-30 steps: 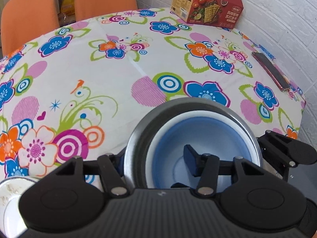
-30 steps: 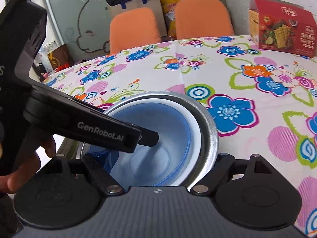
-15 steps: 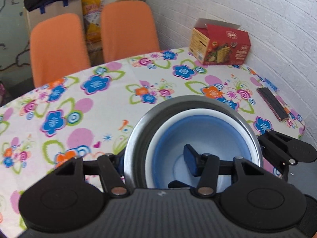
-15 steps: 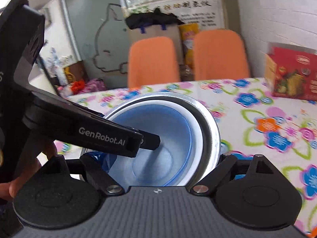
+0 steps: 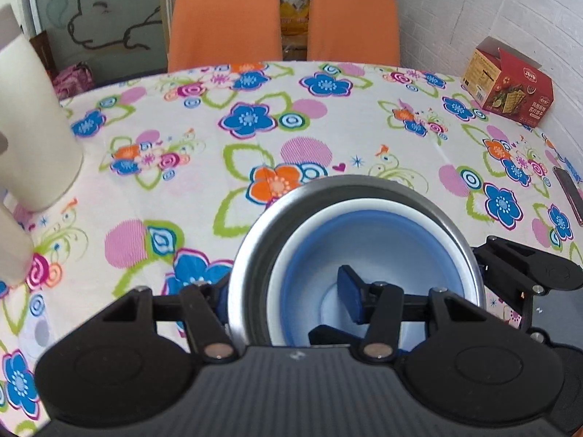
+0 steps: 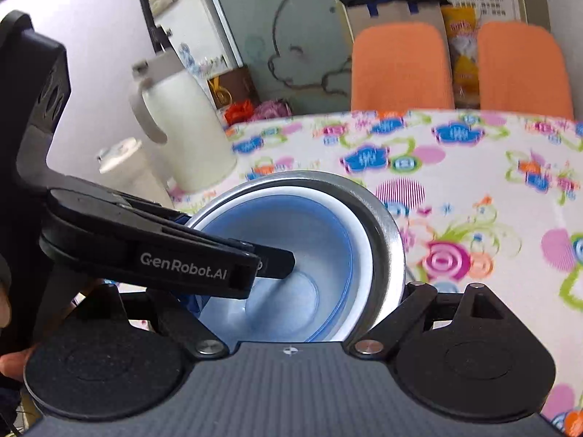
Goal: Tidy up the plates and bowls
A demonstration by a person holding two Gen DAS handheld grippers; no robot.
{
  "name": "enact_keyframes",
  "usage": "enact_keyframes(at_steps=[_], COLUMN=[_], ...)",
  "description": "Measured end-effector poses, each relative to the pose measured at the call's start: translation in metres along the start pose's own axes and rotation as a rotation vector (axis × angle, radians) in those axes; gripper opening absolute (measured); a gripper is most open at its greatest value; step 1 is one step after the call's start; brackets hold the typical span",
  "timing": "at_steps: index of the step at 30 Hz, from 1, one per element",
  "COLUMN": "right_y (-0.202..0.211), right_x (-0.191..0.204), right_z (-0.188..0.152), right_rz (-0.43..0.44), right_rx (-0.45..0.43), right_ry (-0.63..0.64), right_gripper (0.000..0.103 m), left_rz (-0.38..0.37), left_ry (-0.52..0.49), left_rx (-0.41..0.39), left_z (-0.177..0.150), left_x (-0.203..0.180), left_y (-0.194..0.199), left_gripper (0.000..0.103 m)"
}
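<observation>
Bench: flowered cloth (image 5: 255, 153) is covering the bench; two orange chairs (image 5: 224, 18) are standing behind it.
Bowl stack: a blue bowl (image 5: 368, 255) is sitting inside a white bowl (image 5: 291, 258), inside a steel bowl (image 5: 251, 255), above the cloth's near side.
Left gripper (image 5: 288, 291): fingers are clamping the stack's left wall, one finger (image 5: 349, 293) inside.
Right gripper (image 6: 306, 309): fingers are straddling the stack's right wall; contact cannot be told.
Beside the stack: white jug (image 6: 186, 123) to its left, red box (image 5: 510, 83) far right.

Your right-wrist view: tablecloth (image 6: 473, 182) motion-blurred; white kettle (image 5: 32, 120) cut off left in left view; phone (image 5: 568, 193) clipped right.
</observation>
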State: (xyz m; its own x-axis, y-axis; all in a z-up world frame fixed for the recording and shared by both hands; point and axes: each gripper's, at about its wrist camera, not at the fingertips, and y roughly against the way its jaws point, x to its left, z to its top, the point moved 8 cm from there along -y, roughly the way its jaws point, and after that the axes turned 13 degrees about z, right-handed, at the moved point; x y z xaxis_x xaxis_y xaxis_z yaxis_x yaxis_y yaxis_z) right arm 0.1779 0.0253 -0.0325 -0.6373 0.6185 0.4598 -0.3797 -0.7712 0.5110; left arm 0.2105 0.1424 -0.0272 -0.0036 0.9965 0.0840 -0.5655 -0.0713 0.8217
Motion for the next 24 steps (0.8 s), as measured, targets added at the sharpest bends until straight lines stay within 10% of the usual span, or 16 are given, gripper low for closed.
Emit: enact_keyframes(at_steps=[7, 24], right_y=[-0.015, 0.019], right_x=[-0.012, -0.026], right_z=[-0.028, -0.016], right_rz=[-0.058, -0.121], right_rx=[0.064, -0.092], right_ry=[-0.039, -0.022], right_gripper=[0.076, 0.075], left_rz=[-0.061, 0.067], left_ry=[0.02, 0.095], left_rx=[0.035, -0.223], left_z=[-0.021, -0.002], left_x=[-0.006, 0.016], left_y=[-0.032, 0.003], left_gripper=[0.053, 0.075])
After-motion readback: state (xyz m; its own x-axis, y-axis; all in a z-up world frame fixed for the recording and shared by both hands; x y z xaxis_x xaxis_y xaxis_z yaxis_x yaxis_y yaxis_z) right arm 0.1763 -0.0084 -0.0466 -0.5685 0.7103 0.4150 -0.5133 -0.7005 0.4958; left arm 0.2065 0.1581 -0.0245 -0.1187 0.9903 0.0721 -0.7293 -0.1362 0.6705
